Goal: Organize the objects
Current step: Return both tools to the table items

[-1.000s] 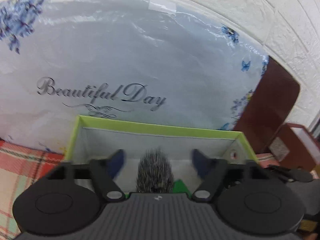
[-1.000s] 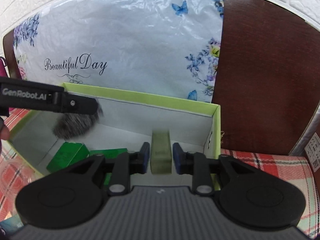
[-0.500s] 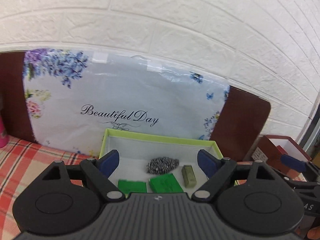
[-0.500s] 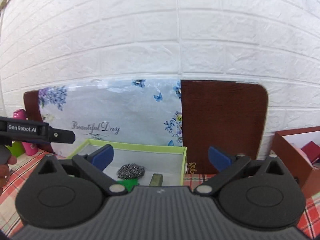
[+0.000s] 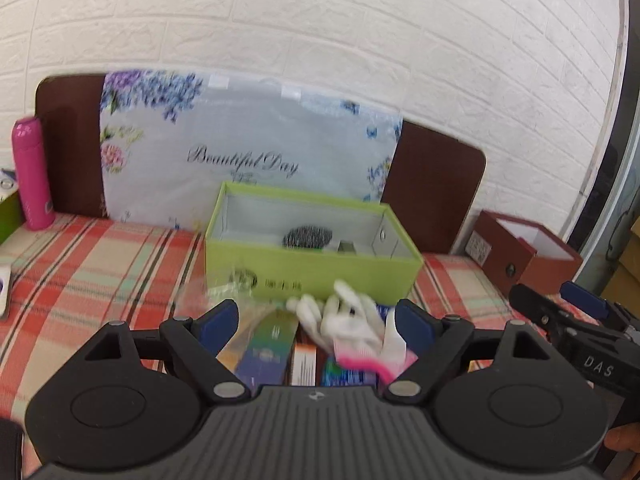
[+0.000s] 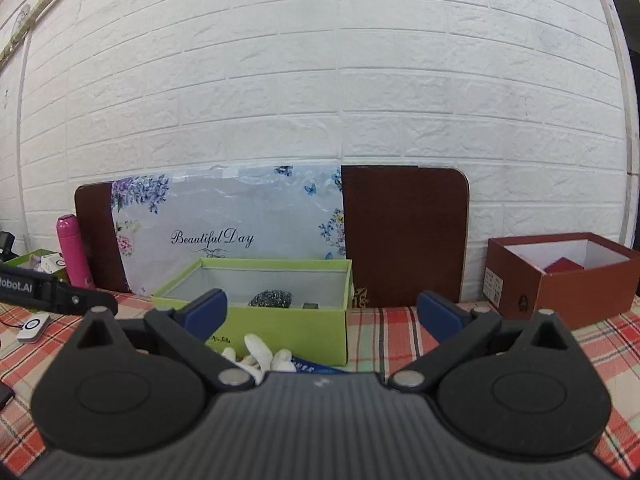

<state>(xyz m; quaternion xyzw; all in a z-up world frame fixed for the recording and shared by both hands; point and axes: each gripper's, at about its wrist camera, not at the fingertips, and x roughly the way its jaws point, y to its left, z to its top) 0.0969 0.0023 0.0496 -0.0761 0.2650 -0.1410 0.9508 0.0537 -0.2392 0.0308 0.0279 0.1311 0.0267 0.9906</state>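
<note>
The task looks partly done. The green box (image 5: pixel 312 268) stands toward the back edge of the plaid-clothed table (image 5: pixel 100 272), close in front of the floral "Beautiful Day" bag (image 5: pixel 248 148), and it already holds a steel wool scourer (image 5: pixel 307 237) and a small olive block (image 5: pixel 346 246) near its right end. Anything lower in the box is hidden by its front wall.

Still out on the cloth, just in front of the box, lie a white glove with a pink cuff (image 5: pixel 352 324) and several flat packets (image 5: pixel 266 348), partly hidden behind the gripper body; judging by where they sit, these are what remains to go in.

The left gripper (image 5: pixel 316 324) hangs over that pile with its jaws wide apart and nothing between the pads. The right gripper (image 6: pixel 322 312) has just been opening; its jaws are spread to the full and empty, aimed at the box's right end from some way off. Neither tool touches anything.

A pink bottle (image 5: pixel 32 172) stands at the back left, and an open brown box (image 6: pixel 568 276) at the back right.
</note>
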